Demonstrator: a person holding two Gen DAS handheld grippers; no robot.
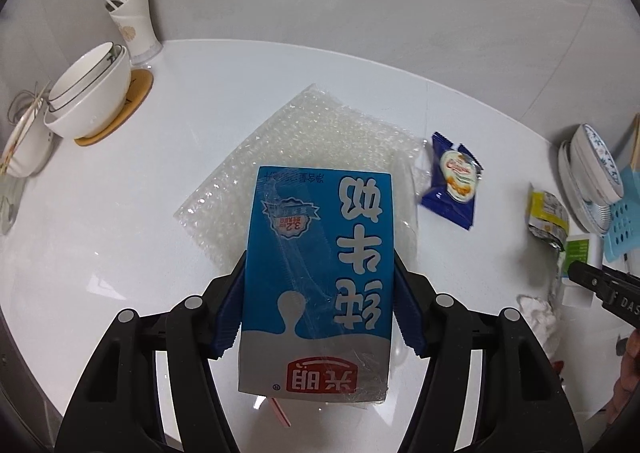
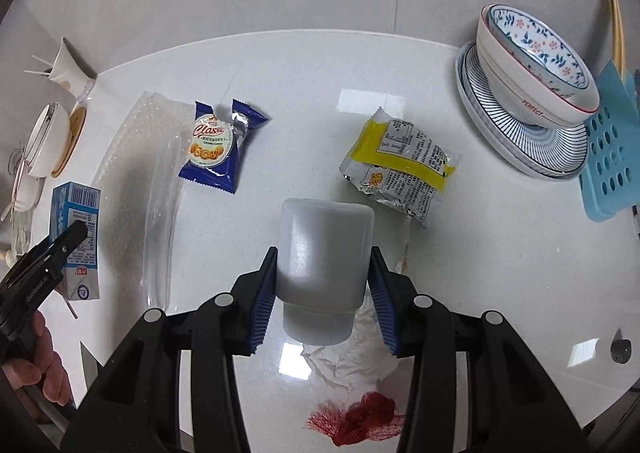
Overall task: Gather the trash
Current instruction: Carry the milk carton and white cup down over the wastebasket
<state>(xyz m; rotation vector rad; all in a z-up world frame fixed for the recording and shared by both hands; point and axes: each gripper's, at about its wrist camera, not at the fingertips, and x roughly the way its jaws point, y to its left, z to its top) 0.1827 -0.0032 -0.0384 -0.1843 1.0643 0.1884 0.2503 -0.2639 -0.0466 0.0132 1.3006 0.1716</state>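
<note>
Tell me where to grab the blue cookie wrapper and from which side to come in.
Pinch the blue cookie wrapper at its raised, crimped top end, coming down from above. It lies flat on the white table, so its faces offer little edge; the puckered end stands up. Both grippers look full now.

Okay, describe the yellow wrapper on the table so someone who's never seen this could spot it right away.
Start at the stack of patterned bowls and plates at the right side of the white table. Just left of that stack lies the yellow wrapper, flat and crumpled. Unlike the blue cookie packet further left, it is torn open, showing silver foil, with a yellow band and black print.
</note>
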